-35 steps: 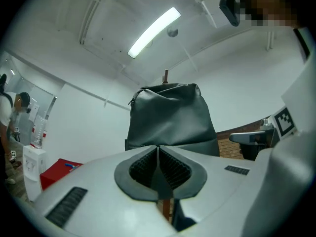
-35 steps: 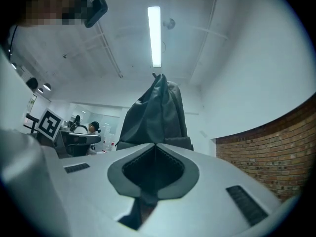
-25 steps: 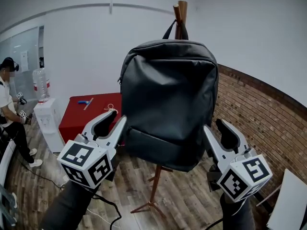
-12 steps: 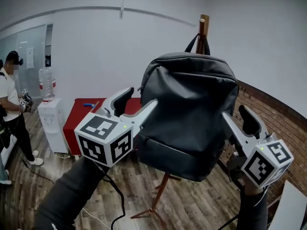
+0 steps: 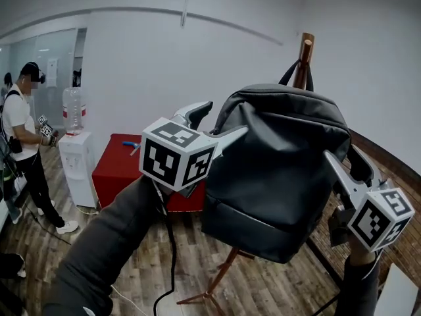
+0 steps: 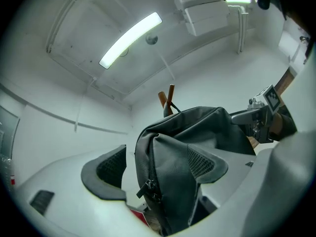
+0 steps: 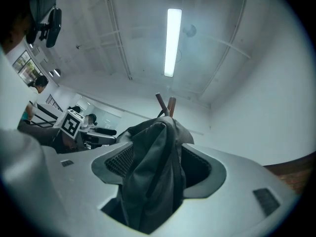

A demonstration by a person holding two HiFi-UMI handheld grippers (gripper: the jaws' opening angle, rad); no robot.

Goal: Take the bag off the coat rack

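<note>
Head view: the backpack point(image 5: 276, 170) is hung by its carry loop point(image 5: 287, 76) on the coat rack point(image 5: 304, 50), flanked by the left tool point(image 5: 223, 118) and right tool point(image 5: 342, 155). Left gripper view, then right gripper view: jaws have just been opening and are spread wide, a bag edge between each pair, nothing pinched. If raised so, the bag may be dropped, or its loop snagged on the peg.

Straddling the bunched side of the grey bag point(image 7: 148, 191) with the right gripper point(image 7: 158, 166), just opening its jaws wide; looking up past the coat rack point(image 7: 171, 105) toward a ceiling light point(image 7: 171, 41).
</note>
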